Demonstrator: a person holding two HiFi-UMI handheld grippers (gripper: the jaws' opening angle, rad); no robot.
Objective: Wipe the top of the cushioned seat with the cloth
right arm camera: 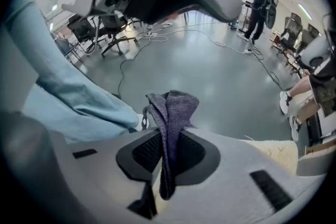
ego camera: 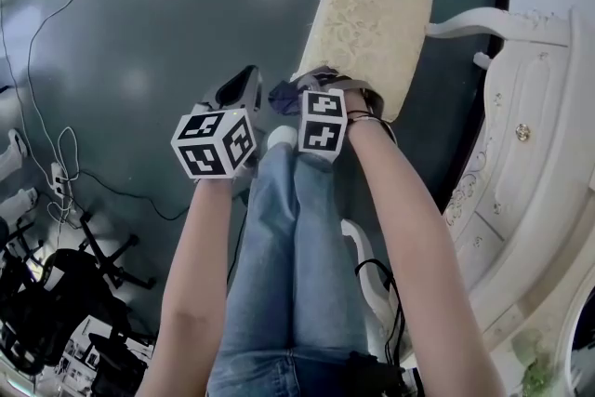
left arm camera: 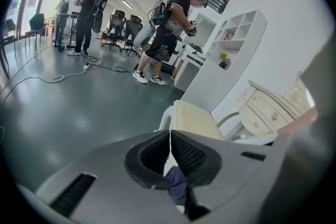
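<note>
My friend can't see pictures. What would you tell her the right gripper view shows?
The right claw is shut on a purple cloth. Behind it are a grey floor, a leg in jeans at left and the cream seat at lower right.

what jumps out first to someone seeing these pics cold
The purple-grey cloth stands out first, bunched upright and pinched in the right gripper. Beyond it, at the top of the head view, is the cream cushioned seat, with an ornate white dresser along the right edge. The left gripper sits to the left of the cloth, its jaws shut on nothing.
</note>
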